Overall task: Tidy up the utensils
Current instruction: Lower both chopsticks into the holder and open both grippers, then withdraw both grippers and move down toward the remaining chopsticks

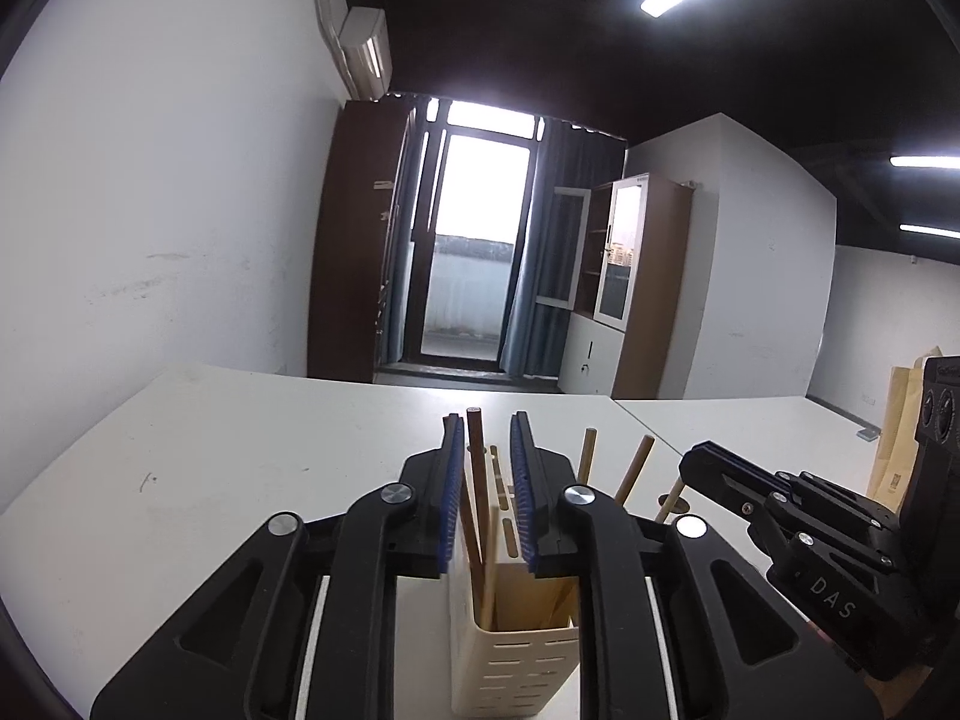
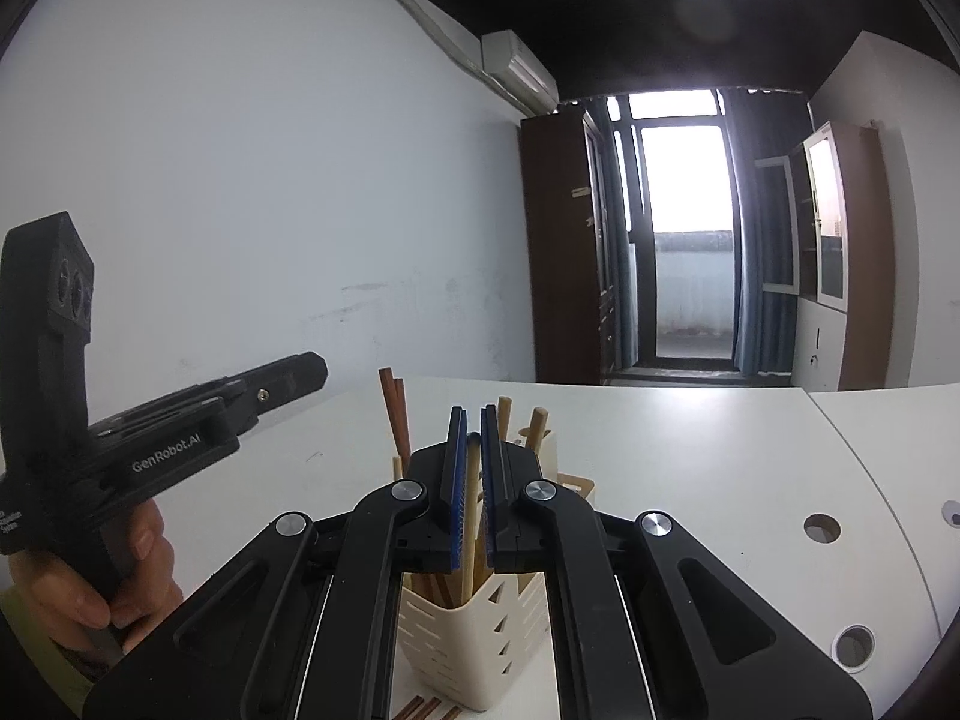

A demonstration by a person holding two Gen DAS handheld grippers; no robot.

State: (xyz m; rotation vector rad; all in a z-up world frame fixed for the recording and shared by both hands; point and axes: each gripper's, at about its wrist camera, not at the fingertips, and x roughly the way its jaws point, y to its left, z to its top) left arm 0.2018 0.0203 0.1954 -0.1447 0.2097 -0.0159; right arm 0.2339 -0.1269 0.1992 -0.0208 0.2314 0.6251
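A cream slotted utensil holder point(image 1: 516, 660) point(image 2: 474, 648) stands on the white table point(image 1: 240, 450) with several wooden sticks upright in it. In the left wrist view my left gripper point(image 1: 486, 421) is open over the holder. A dark brown chopstick point(image 1: 477, 480) stands between its blue pads, close to the left pad, with a gap on its right. In the right wrist view my right gripper point(image 2: 473, 414) is shut on a pale wooden chopstick point(image 2: 473, 480) whose lower end is inside the holder. Each view shows the other gripper from the side: the right one point(image 1: 708, 468) and the left one point(image 2: 312, 366).
Two dark brown chopsticks point(image 2: 393, 414) and pale wooden handles point(image 2: 534, 426) stick up from the holder. More brown sticks point(image 2: 420, 708) lie on the table at its foot. Cable holes point(image 2: 822, 528) mark the table at right. A person's hand point(image 2: 78, 594) holds the left gripper's handle.
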